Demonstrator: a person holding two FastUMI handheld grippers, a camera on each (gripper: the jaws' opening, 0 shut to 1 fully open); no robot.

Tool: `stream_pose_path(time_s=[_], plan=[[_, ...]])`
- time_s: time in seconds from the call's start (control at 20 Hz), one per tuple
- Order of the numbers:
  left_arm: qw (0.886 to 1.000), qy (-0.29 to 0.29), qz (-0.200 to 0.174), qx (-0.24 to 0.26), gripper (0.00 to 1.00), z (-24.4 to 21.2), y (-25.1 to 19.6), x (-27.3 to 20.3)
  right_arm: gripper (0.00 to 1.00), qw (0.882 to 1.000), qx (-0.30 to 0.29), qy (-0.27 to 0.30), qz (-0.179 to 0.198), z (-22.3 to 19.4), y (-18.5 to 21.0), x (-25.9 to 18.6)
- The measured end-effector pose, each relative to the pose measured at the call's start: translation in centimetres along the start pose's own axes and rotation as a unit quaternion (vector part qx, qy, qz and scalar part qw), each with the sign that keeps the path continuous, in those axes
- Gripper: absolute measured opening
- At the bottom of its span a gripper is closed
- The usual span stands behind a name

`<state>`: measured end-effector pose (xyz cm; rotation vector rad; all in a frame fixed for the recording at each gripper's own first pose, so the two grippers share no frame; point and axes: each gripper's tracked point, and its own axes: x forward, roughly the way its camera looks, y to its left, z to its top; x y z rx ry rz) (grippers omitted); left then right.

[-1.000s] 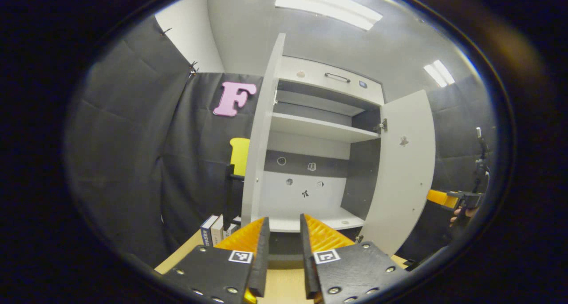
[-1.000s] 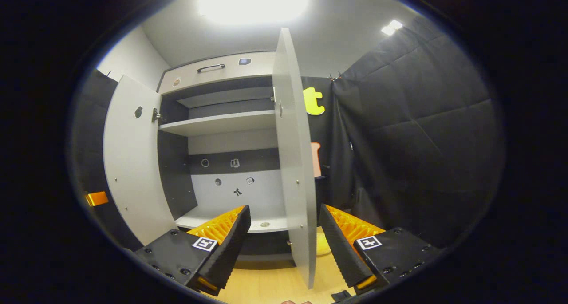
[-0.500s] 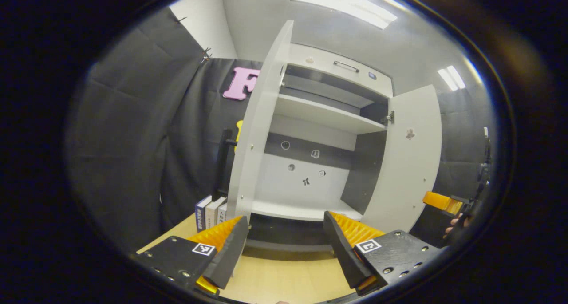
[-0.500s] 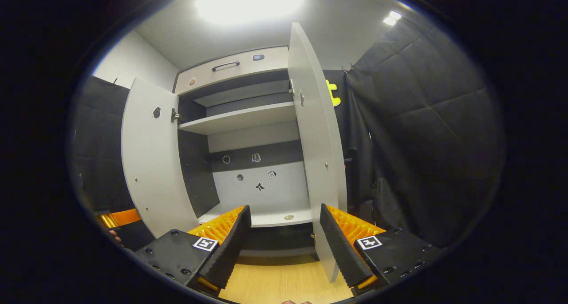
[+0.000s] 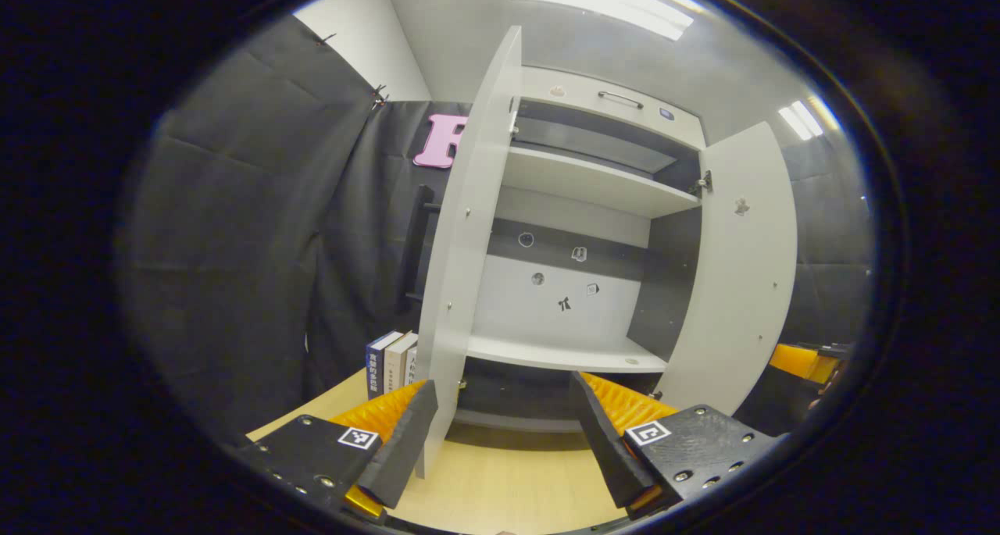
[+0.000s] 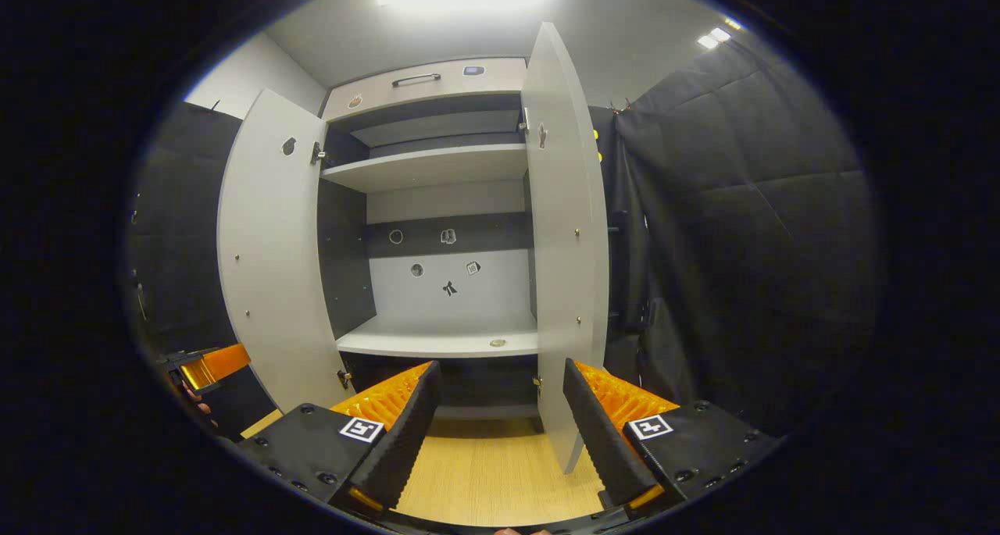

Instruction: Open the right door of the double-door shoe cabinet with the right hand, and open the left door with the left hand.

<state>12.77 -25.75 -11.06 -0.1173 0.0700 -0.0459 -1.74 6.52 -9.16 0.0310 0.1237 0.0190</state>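
Now both doors of the shoe cabinet (image 5: 578,301) stand swung out toward me. From the left gripper view I see the left door (image 5: 469,230) nearly edge-on, its lower corner just behind one finger of my left gripper (image 5: 500,433); jaws apart, nothing between them, and I cannot tell whether that finger touches the door. A few books (image 5: 388,361) stand on the wooden table (image 5: 508,488) beside the cabinet's left side. From the right gripper view, the right door (image 6: 564,246) hangs open, its bottom edge between the fingers of my right gripper (image 6: 500,433); jaws wide apart, not clamped on it. Inside: a white shelf (image 6: 426,166) up high, small stickers (image 6: 449,288) on the back panel, a small round object (image 6: 497,343) on the lower shelf
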Motion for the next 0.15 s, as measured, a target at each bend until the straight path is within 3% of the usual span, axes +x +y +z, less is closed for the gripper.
stream_pose_path(time_s=[0.15], plan=[[1.000,-0.005,-0.011,-0.004,0.96,0.37,-0.66,0.77,0.98,1.000,0.013,0.002,-0.006,-0.31,-0.15,-0.04]])
